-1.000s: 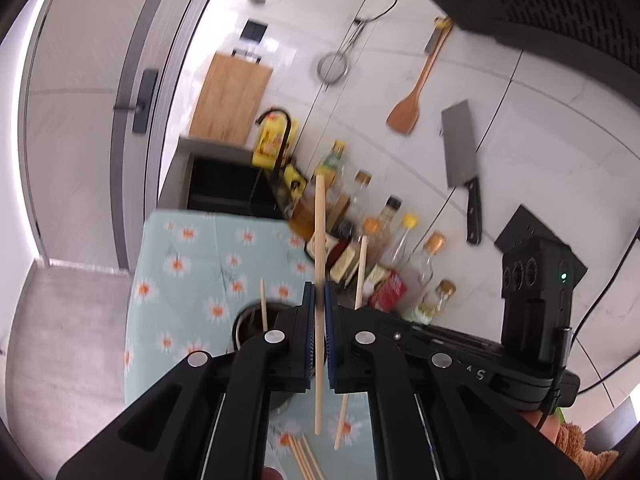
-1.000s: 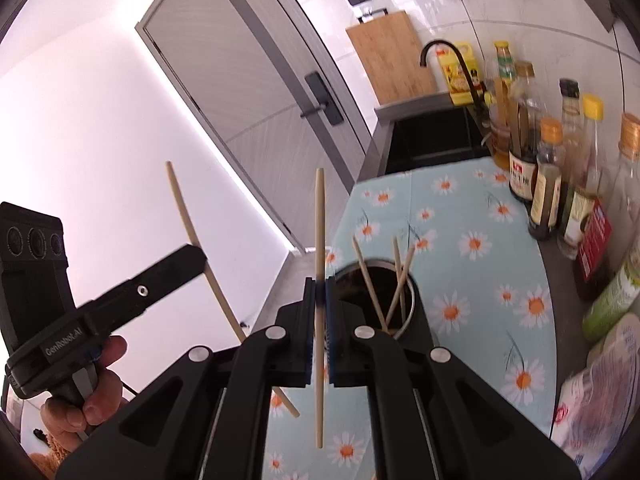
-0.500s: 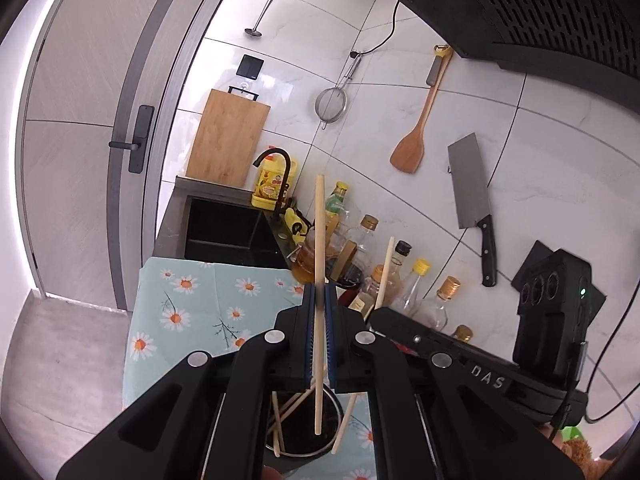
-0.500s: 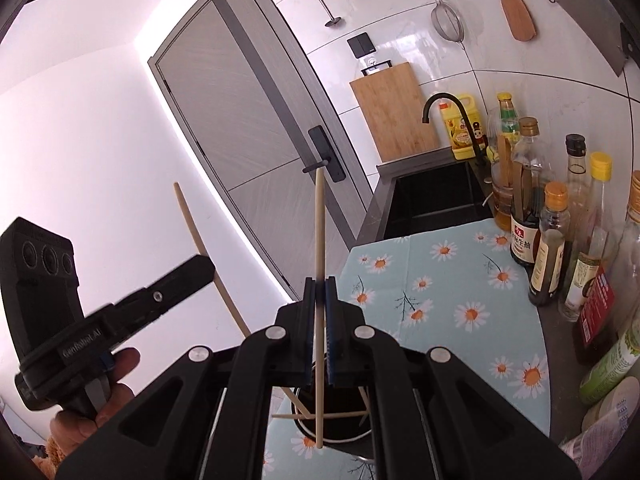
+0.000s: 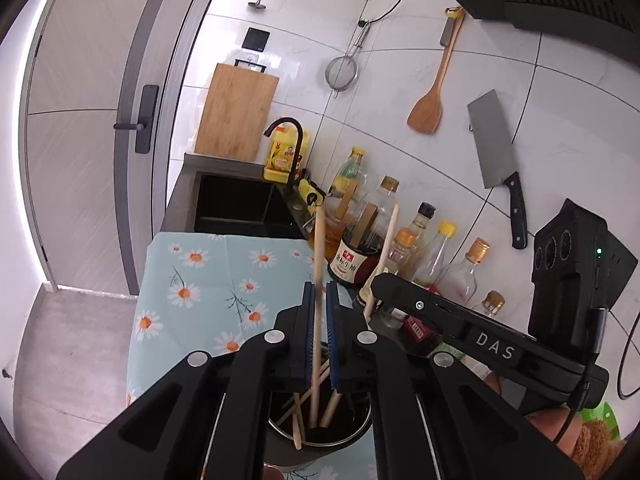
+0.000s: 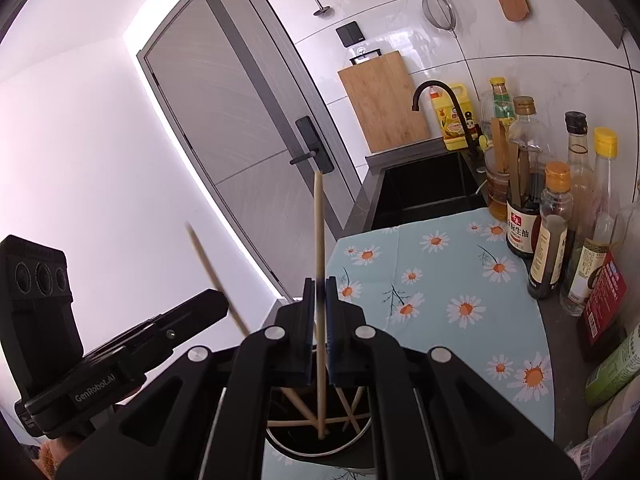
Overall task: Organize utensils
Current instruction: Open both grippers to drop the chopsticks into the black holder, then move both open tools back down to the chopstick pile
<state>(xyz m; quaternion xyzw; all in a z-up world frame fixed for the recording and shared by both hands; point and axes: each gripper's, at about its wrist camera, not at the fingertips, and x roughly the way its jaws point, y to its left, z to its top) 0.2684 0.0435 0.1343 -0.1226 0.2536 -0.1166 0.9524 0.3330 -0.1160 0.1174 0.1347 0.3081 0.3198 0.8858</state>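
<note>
The left gripper (image 5: pixel 319 296) is nearly closed, with a chopstick (image 5: pixel 318 264) standing between its blue pads, squeezed tight. The stick's low end dips into the round metal holder (image 5: pixel 320 446) (more sticks lean inside it). The holder sits on a blue cloth with daisies (image 5: pixel 200 276). Next comes the right gripper (image 6: pixel 319 292), which has another chopstick (image 6: pixel 319 240) between its pads; its jaws are starting to open. That stick's tip also reaches down into the holder. Bottles (image 6: pixel 554 224) stand at the right by the wall.
</note>
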